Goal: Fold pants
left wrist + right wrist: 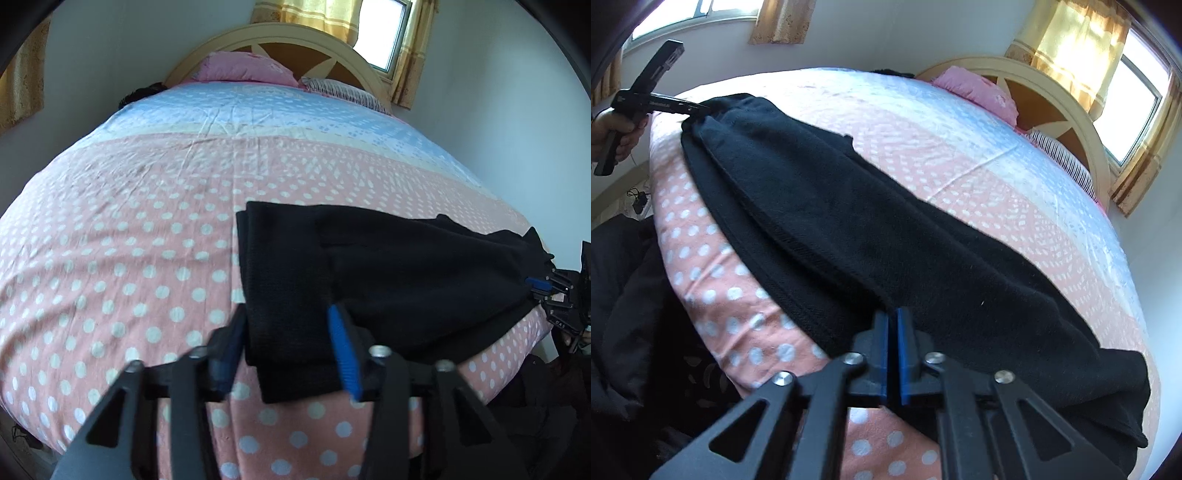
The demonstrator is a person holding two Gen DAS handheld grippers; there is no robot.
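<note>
Right tongs (892, 354) were clenched on one end of the black pants (871, 236); left tongs (291, 354) straddled the opposite end, fingers spread, long axis running between them.

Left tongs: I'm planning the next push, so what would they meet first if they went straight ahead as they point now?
Most likely the black pants: the left tongs are open with the pants' end already lying between the fingers. Beyond that is only the polka-dot bedspread, though depth is unclear.
</note>
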